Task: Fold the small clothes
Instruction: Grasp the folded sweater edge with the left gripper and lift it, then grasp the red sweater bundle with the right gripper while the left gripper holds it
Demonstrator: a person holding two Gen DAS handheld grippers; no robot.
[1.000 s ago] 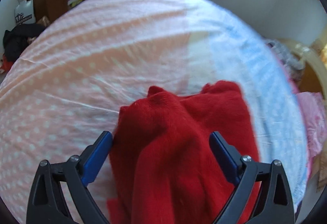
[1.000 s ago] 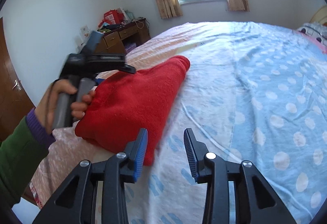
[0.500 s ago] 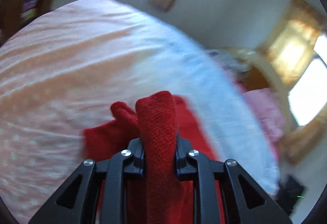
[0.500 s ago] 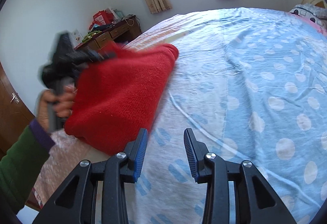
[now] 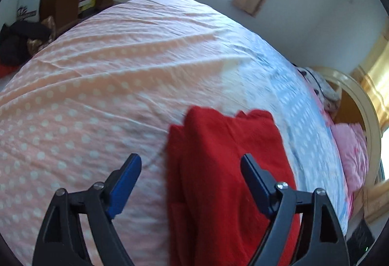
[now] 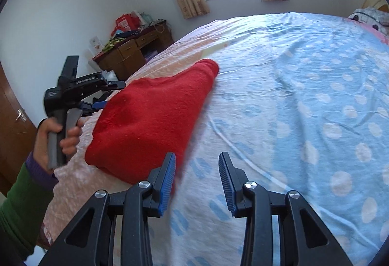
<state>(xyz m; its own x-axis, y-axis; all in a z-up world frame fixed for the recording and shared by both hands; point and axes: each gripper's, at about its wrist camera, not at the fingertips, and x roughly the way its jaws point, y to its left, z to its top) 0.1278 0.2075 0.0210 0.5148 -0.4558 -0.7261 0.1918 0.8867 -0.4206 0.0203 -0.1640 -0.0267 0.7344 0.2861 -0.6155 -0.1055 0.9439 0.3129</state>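
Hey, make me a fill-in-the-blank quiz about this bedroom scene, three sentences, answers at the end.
1. The folded sweater on the bed is ____ in color.
2. The left gripper has its jaws ____, gripping nothing.
3. The right gripper hovers over the ____ half of the polka-dot bedsheet.

Answers: red; open; blue

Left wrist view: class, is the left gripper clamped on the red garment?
No: the left gripper stands wide open, with the red garment lying loose between its fingers.
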